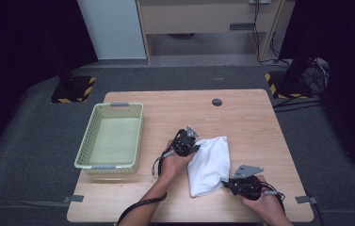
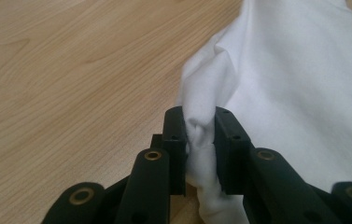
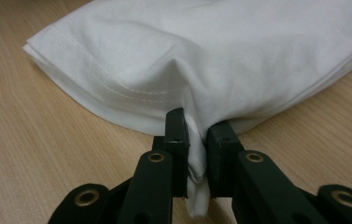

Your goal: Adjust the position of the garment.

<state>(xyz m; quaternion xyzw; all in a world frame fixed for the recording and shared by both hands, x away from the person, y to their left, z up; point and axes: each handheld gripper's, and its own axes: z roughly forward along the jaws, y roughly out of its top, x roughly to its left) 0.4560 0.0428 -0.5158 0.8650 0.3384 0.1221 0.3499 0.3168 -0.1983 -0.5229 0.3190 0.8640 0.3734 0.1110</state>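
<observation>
The folded white cloth lies on the table, pinched at two edges. The left gripper clamps a bunched fold between its jaws, cloth spreading ahead and to their right. The right gripper grips a hem edge, cloth ahead of its jaws. A basket sits well apart.

Even overhead light, soft shadows; the table is bright, the surroundings dark, and close-ups look slightly soft.
</observation>
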